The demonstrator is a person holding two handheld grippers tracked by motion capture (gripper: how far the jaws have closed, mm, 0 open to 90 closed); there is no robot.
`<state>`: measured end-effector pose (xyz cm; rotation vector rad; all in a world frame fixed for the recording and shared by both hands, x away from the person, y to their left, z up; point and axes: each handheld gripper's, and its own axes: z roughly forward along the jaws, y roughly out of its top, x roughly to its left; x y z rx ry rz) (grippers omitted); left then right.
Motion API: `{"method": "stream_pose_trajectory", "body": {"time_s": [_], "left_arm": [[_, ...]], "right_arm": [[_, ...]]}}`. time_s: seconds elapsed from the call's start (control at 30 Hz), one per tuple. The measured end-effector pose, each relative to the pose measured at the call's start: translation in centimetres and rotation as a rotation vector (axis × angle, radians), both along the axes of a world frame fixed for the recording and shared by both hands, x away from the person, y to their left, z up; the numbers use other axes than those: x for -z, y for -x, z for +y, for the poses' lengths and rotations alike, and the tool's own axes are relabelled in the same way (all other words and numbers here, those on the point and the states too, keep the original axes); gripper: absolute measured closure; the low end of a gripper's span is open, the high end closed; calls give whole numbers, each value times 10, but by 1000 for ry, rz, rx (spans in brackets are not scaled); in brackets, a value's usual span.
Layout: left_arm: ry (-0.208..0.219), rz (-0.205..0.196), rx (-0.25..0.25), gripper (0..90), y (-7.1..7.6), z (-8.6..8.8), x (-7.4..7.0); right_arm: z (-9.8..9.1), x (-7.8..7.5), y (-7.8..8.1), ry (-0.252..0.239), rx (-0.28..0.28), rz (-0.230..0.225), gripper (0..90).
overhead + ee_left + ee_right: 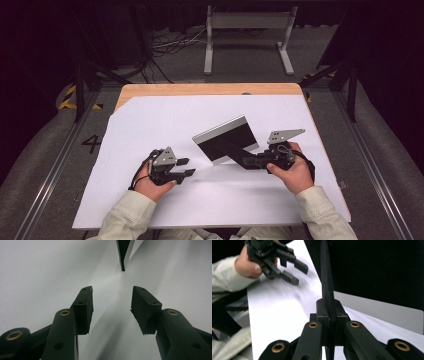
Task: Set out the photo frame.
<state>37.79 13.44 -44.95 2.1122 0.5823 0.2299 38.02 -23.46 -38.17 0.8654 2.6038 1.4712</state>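
White paper (165, 120) is spread across the wooden table (150, 90). Left gripper (186, 167) is held wide, nothing between its jaws. Just right of it, a black strap (231, 146) is pinched tight by the right gripper (248, 162), beside the tilted black-and-silver panel (225, 137).

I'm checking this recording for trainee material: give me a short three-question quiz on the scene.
1. True or false: the right gripper is shut on the stand of the framed panel.
2. How do the left gripper's jaws stand? A) open, nothing between them B) shut on the panel C) shut on the white sheet
3. What covers the wooden table under the panel?

Key: 1 true; 2 A; 3 a large white sheet.
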Motion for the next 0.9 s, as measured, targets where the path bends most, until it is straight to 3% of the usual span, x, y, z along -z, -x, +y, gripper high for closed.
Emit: {"method": "stream_pose_trajectory", "body": {"time_s": [0.5,0.73,0.9], "left_arm": [[5,2,4,522,0,0,0],[4,3,1,523,0,0,0],[5,2,5,523,0,0,1]], "right_arm": [[-7,12,9,128,-76,-17,871],[-9,19,12,198,-92,-2,869],[-9,23,12,221,-109,-10,868]]}}
